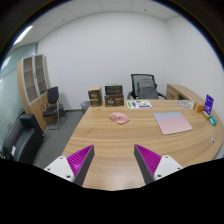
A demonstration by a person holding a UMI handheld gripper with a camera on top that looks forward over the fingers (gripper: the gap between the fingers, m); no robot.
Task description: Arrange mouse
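Observation:
A small pink mouse (pixel 120 118) lies on the wooden table (pixel 110 145), toward its far side and well beyond my fingers. To its right a pink mouse pad (pixel 172 123) rests flat on the table. My gripper (pixel 114 158) hovers over the near part of the table, open, with only bare wood between its purple pads (pixel 79 158).
A black office chair (pixel 146 88) stands behind the table's far edge. Papers (pixel 139 104) lie at the far side and several small items (pixel 208 106) sit at the right end. A shelf unit (pixel 35 85) and another chair (pixel 52 100) stand at the left wall.

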